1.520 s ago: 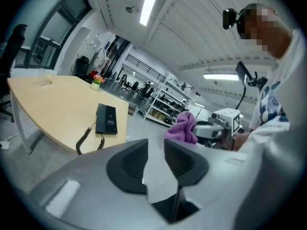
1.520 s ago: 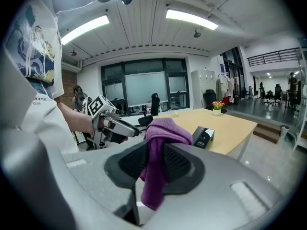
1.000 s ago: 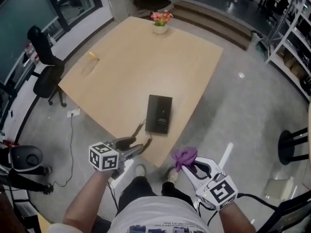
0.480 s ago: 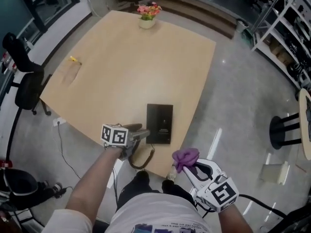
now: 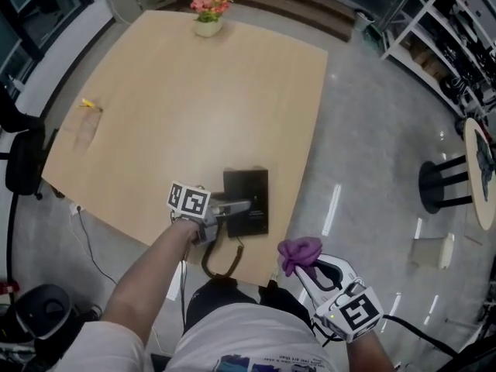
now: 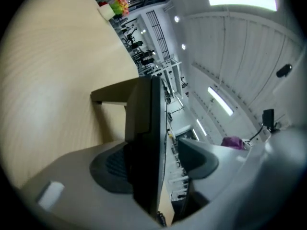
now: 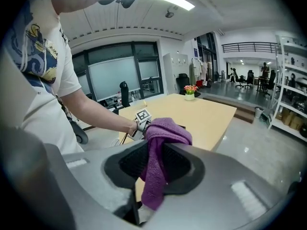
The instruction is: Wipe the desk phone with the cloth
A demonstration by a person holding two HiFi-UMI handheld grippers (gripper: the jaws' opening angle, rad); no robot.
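The black desk phone [image 5: 246, 191] lies flat near the front edge of the wooden table [image 5: 194, 107]. My left gripper [image 5: 236, 206] reaches in from the left and straddles the phone's near left edge. In the left gripper view the phone [image 6: 144, 128] stands between the jaws of the left gripper [image 6: 158, 163]; one pad lies against it and the other stands off with a gap. My right gripper [image 5: 310, 266] hangs off the table's front, over the floor, shut on a purple cloth [image 5: 299, 250]. The cloth [image 7: 158, 147] drapes down between the pads of the right gripper [image 7: 156, 169].
A dark cord [image 5: 213, 258] loops off the table's front edge below the phone. A flower pot [image 5: 206, 12] stands at the far edge, and a small yellow item [image 5: 87, 105] lies at the left. An office chair [image 5: 19, 157] is left, a black stool [image 5: 442, 184] and shelves [image 5: 434, 29] right.
My left gripper has moved forward from the table's front edge onto the phone, its jaws now around the phone's edge. The right gripper keeps the cloth in about the same place.
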